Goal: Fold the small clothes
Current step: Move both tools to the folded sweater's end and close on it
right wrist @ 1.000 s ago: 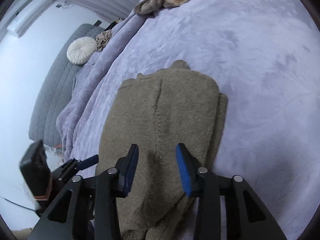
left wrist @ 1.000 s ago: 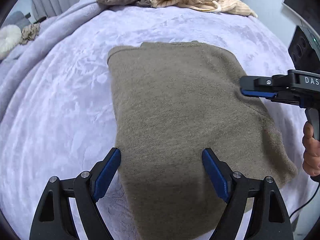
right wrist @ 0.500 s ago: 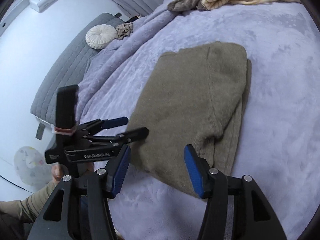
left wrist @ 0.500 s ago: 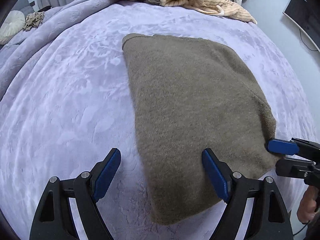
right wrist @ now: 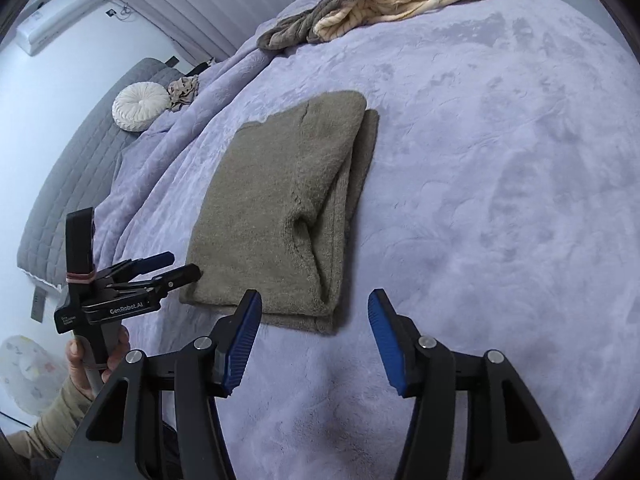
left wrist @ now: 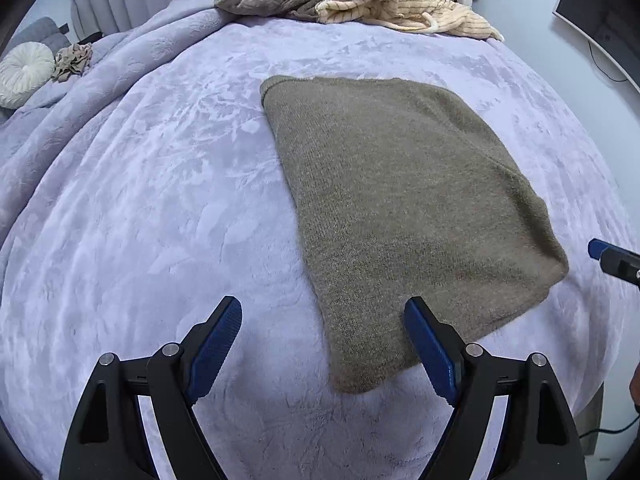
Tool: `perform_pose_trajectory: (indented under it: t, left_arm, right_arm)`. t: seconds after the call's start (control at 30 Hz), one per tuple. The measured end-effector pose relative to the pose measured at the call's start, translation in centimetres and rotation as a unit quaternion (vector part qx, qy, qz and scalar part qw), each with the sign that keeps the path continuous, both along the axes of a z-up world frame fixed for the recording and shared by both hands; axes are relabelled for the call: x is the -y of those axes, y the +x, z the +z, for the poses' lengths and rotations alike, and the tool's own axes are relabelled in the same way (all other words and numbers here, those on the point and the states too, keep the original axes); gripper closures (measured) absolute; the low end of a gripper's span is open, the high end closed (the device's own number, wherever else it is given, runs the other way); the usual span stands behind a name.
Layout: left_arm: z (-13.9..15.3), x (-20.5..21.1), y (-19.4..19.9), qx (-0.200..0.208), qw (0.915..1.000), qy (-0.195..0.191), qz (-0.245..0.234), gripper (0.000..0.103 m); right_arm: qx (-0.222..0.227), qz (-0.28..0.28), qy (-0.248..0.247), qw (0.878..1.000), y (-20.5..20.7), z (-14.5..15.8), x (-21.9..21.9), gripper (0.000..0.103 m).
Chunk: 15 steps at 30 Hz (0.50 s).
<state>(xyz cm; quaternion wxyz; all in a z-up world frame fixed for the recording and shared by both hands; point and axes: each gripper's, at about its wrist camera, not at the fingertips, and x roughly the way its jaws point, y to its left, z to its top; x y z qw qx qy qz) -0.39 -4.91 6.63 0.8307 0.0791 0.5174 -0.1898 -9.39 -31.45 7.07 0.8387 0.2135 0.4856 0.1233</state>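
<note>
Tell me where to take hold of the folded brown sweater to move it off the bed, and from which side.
Grip the folded brown sweater at its near short edge, where the stacked layers end toward the right tool. Come in low from that near side, so one finger slides under the whole stack on the purple blanket. Taking only the top layer would probably undo the fold. Both tools are open and clear of it.

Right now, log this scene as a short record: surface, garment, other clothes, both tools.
surface: bed with a lilac blanket
garment: olive sweater, folded, lying flat on the blanket, layers showing along one edge
other clothes: unfolded pile at the far end, cream striped and grey-brown pieces
left tool: open, empty, clear of the sweater
right tool: jaws have just been opening, nothing between them, off the sweater
beside bed: round white cushion
</note>
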Motion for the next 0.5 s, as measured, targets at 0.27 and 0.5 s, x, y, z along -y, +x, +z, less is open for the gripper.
perform_pose_trajectory:
  t: [0.27, 0.5]
  left_arm:
    - [1.3, 1.5, 7.4, -0.022, 0.9975, -0.035, 0.056, 0.019]
    - [-3.1, 0.2, 11.6, -0.120, 0.9859, -0.082, 0.082, 0.016]
  right_arm:
    - [0.035, 0.037, 0.017, 0.999, 5.7, 2.8, -2.7, 0.033]
    - [-0.034, 0.023, -0.022, 0.999, 11.0, -2.5, -4.1, 0.036]
